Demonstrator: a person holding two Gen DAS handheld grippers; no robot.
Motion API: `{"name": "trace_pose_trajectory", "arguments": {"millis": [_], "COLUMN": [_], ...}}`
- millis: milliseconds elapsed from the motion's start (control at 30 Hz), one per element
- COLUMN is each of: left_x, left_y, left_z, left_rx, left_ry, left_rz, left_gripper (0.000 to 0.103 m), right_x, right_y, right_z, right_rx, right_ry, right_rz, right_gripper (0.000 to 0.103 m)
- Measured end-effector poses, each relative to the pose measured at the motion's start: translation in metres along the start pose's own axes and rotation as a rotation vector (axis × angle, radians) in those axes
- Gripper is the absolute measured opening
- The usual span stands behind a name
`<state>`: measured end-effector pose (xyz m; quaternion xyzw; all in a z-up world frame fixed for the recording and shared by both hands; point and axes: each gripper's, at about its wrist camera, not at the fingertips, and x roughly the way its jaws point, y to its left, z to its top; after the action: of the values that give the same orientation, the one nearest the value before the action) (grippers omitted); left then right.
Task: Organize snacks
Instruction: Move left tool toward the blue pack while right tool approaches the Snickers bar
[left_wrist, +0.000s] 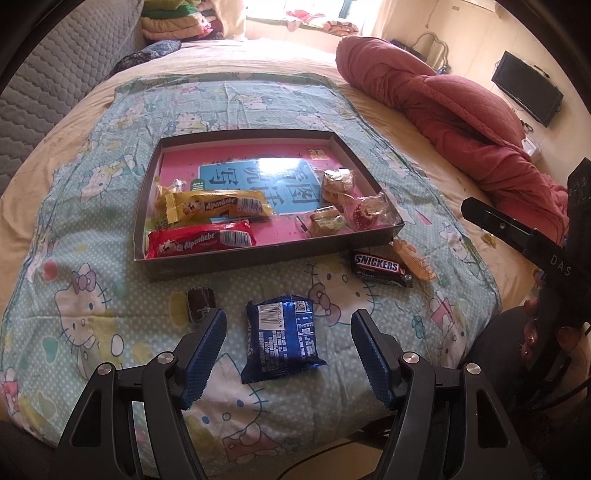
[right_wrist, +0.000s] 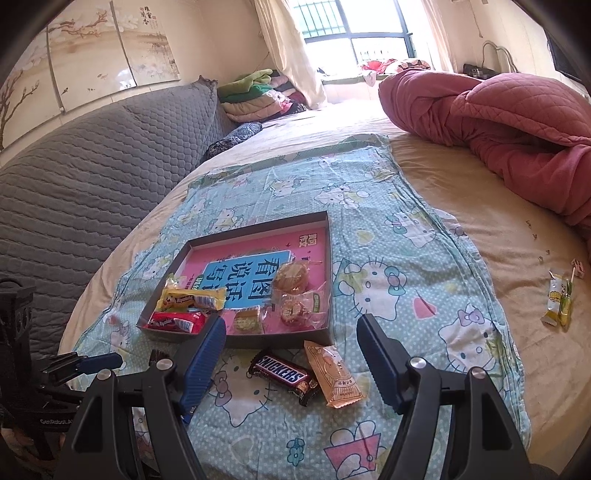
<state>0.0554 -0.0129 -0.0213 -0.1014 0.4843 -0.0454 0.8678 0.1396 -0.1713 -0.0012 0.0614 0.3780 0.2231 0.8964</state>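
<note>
Lying flat on a cartoon-cat print cloth (left_wrist: 92, 229) spread over a bed, a shallow dark tray (left_wrist: 258, 254) with a pink printed floor holds 2 long Alpenliebe packs, a yellow one (left_wrist: 218, 208) and a red one (left_wrist: 201, 242) just in front of it, both against the tray's near-left side. On the tray's right side sit 4 small clear-wrapped pastries (left_wrist: 336, 181), bunched close together. Outside the tray, on the cloth by its near-right corner, a Snickers bar (right_wrist: 282, 374) lies beside a tan wrapped biscuit (right_wrist: 334, 373), the 2 touching or nearly so. A blue snack packet (left_wrist: 282, 339) with a white barcode label lies face down between the fingers of the left gripper (left_wrist: 288, 354), whose jaws stand apart and clear of it; a small dark-wrapped sweet (left_wrist: 201, 304) sits just beside the left finger's tip. The right gripper (right_wrist: 291, 360) hangs over the Snickers bar and biscuit, jaws apart, gripping nothing. Well off to the right on the bare sheet lie 2 small yellow-and-white sachets (right_wrist: 557, 302). A rumpled red quilt (right_wrist: 498, 122) lies beyond the cloth, and a grey quilted headboard (right_wrist: 92, 177) runs along the left.
</note>
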Motion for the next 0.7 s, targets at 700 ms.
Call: {"name": "trace_pose_trajectory", "arguments": {"millis": [700], "left_x": [0.046], "left_y": [0.003], "left_z": [-0.017], "left_rx": [-0.040], "left_ry": [0.126], "left_rz": [-0.051], "left_gripper": [0.072], "right_x": [0.064], "right_y": [-0.033], "right_z": [-0.024], "right_rx": [0.070], "right_ry": [0.235], "right_rz": [-0.053], "right_gripper": [0.073]}}
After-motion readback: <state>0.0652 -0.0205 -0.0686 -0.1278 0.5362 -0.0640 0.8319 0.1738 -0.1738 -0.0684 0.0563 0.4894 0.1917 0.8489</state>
